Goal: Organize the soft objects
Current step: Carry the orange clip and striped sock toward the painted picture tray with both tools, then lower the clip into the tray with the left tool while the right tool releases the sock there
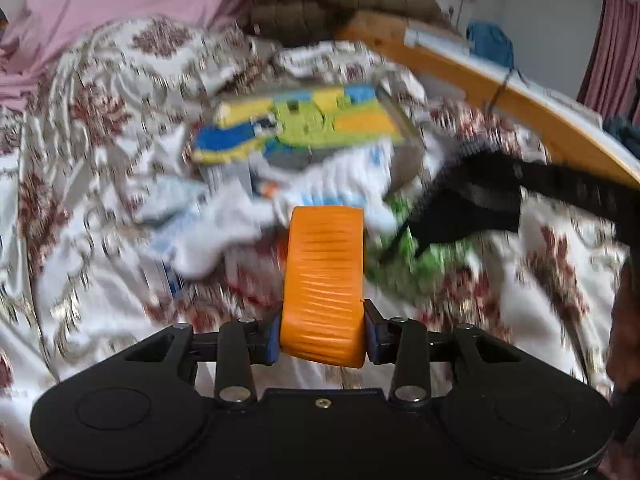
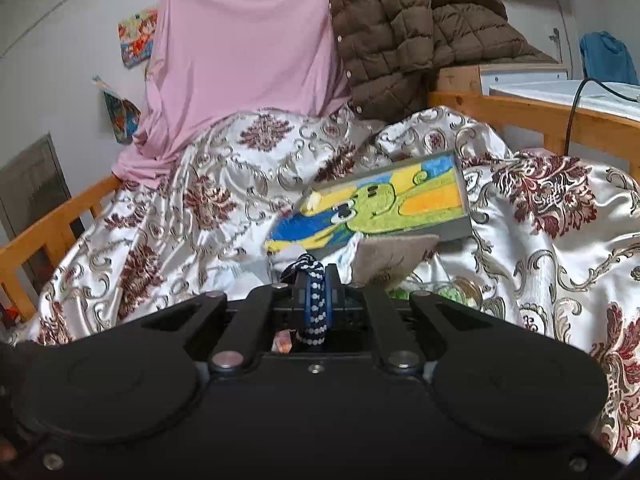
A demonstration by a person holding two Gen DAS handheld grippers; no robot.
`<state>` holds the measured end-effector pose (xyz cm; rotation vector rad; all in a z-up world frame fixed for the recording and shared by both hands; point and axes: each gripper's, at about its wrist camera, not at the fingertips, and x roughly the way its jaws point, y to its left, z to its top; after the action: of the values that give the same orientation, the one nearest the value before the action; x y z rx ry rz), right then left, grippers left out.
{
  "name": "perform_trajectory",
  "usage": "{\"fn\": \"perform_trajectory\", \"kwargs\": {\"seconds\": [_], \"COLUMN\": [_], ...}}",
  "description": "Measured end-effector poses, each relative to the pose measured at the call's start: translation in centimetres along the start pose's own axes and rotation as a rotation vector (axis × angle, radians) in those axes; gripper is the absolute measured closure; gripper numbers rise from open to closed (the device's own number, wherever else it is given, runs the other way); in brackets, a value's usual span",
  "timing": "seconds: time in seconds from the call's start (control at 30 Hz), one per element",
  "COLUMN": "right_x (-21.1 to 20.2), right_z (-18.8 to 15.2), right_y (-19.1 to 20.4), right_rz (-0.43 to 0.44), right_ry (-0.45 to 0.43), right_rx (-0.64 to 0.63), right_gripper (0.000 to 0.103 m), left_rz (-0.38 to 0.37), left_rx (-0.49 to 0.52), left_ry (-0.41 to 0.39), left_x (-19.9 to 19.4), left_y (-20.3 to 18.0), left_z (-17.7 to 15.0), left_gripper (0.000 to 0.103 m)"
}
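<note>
My left gripper [image 1: 322, 236] is shut on a ribbed orange soft piece [image 1: 324, 284] and holds it above a pile of white and blue clothes [image 1: 224, 236] on the bed. A green garment [image 1: 416, 252] lies to its right. A black strap [image 1: 480, 204] hangs in from the right, over the green garment. My right gripper [image 2: 318, 280] is shut on a navy and white dotted cord [image 2: 314, 304]. A grey-brown felt piece [image 2: 390, 258] sticks up beside it. A colourful box [image 1: 300, 120] with a green cartoon figure lies behind the pile and also shows in the right wrist view [image 2: 380, 208].
The bed is covered by a white satin sheet with red floral print [image 2: 200, 216]. A pink cloth [image 2: 244, 60] and a brown quilted jacket [image 2: 404, 36] are heaped at the back. A wooden bed rail [image 1: 512, 100] runs along the right, another rail [image 2: 44, 232] on the left.
</note>
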<state>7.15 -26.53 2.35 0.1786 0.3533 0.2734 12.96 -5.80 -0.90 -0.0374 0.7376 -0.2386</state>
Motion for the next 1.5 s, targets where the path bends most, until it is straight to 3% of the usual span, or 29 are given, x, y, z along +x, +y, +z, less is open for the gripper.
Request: {"fn": "perform_trajectory", "kwargs": {"seconds": [0.17, 0.37, 0.6, 0.7, 0.9, 1.07, 1.3, 1.5], "right_x": [0.0, 2.9, 8.7, 11.7, 16.4, 20.5, 26.7, 29.4], "right_z": [0.7, 4.5, 7.5, 8.1, 9.6, 9.4, 8.9, 7.7], "right_y": [0.3, -0.2, -2.8, -4.3, -6.8, -9.0, -10.2, -9.6], "right_rz": [0.013, 0.024, -0.001, -0.034, -0.135, -0.181, -0.217, -0.269], "right_ry": [-0.086, -0.17, -0.209, -0.189, -0.144, -0.096, -0.02, 0.035], "right_rx": [-0.014, 0.007, 0.08, 0.107, 0.103, 0.129, 0.122, 0.069], "right_gripper": [0.101, 0.101, 0.101, 0.101, 0.101, 0.101, 0.101, 0.101], "left_rz": [0.002, -0.002, -0.01, -0.052, -0.068, -0.088, -0.149, -0.127], "left_rx": [-0.014, -0.007, -0.048, -0.073, -0.138, -0.232, -0.373, -0.42], "left_ry": [-0.101, -0.179, -0.247, -0.276, -0.223, -0.181, -0.098, -0.053], "left_x": [-0.4, 1.8, 7.7, 11.1, 18.6, 22.5, 25.6, 27.2], "left_y": [1.0, 2.3, 3.5, 4.3, 6.1, 8.1, 11.6, 13.5], "left_z": [3.0, 8.7, 14.1, 15.0, 17.5, 18.7, 18.2, 18.0], "left_gripper": [0.063, 0.062, 0.062, 0.062, 0.062, 0.062, 0.062, 0.062]}}
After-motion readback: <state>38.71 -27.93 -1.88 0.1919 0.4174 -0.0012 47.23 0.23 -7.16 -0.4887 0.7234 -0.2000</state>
